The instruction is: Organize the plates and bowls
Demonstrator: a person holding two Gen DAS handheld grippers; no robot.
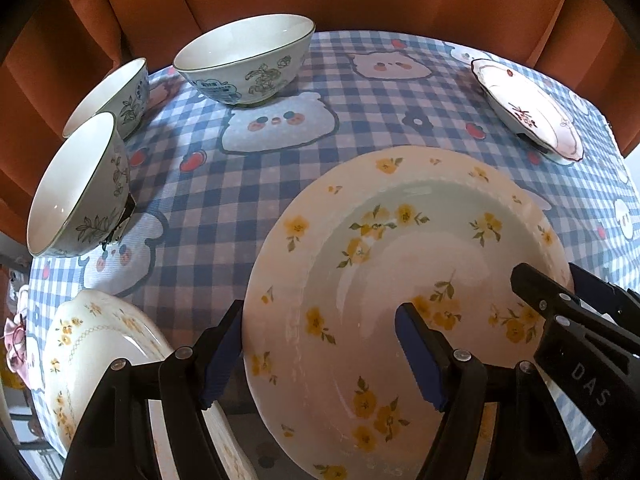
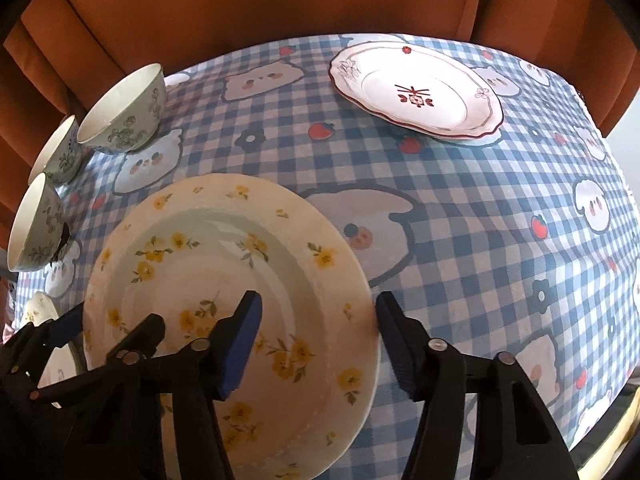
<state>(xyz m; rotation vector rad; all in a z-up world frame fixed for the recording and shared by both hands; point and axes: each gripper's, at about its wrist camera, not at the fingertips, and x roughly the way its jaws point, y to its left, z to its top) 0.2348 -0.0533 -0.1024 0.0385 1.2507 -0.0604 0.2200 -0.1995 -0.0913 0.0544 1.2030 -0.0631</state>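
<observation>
yellow-flower plate point(image 1: 380, 280) cut off at bottom edge, second floral plate point(image 1: 92, 344) partly behind left gripper point(image 1: 320, 360)

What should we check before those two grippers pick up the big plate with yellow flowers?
1. Left gripper has the yellow-flower plate rim between its fingers: ok.
2. Right gripper has the opposite rim between its fingers: ok.
3. Pads squeezing the rim: not ok, both grippers are open.
4. Plate resting flat on the tablecloth: cannot tell.
5. Three bowls stand apart from the plate: ok.
6. Red-rimmed plate sits away at the far side: ok.
</observation>
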